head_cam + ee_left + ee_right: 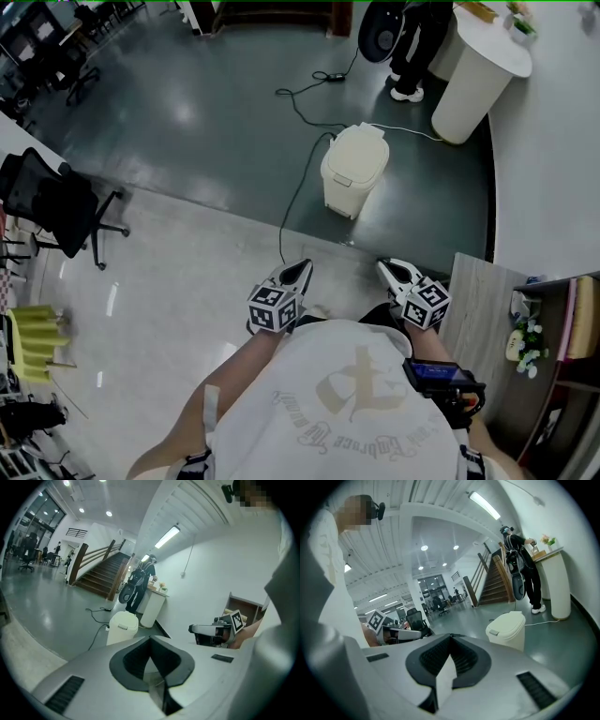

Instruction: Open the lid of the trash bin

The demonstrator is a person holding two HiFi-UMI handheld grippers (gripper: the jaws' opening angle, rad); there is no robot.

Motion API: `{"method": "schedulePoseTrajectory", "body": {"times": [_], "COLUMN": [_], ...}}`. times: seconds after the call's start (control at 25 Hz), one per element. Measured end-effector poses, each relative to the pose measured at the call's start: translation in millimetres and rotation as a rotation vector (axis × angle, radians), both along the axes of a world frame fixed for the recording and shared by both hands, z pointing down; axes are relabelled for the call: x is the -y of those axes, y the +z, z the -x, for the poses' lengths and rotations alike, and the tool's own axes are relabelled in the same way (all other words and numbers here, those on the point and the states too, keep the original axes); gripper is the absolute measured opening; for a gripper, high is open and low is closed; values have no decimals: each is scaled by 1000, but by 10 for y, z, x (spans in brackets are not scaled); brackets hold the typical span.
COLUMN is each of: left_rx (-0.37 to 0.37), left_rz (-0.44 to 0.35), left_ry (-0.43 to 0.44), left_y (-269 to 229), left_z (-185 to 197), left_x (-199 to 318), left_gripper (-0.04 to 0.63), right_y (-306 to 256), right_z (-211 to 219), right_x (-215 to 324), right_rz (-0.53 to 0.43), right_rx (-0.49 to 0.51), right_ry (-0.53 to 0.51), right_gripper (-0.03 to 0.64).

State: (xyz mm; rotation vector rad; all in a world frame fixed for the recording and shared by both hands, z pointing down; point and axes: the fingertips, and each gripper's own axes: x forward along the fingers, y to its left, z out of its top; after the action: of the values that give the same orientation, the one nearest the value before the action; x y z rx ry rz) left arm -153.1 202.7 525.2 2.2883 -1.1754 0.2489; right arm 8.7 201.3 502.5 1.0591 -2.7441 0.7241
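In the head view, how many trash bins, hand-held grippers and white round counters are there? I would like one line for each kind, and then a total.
Trash bin: 1
Grippers: 2, the left gripper and the right gripper
White round counter: 1
Total: 4

Head view looks steeply down from above the person's shoulders. The left gripper and right gripper are close below, and the trash bin stands farther ahead on the dark floor. The left gripper view sits low behind its own jaws and faces forward toward the trash bin, with the right gripper at its right edge. The right gripper view mirrors this, with the left gripper at its left. All three views share the trash bin.
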Motion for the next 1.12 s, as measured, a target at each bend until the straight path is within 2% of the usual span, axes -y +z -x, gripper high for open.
{"method": "schedulePoseTrajectory", "body": {"times": [0.4,1.12], "left_rx": [2,0], "left_rz": [-9,39], "left_ry": [-7,13], "left_y": [-12,164], "left_z": [59,22], "left_x": [13,94], "left_gripper": [14,14], "right_y": [44,177], "right_z": [75,137], "right_x": [-2,127], "right_rz": [9,46], "right_rx": [-3,0], "right_ry": [-2,3], "right_gripper": [5,5]}}
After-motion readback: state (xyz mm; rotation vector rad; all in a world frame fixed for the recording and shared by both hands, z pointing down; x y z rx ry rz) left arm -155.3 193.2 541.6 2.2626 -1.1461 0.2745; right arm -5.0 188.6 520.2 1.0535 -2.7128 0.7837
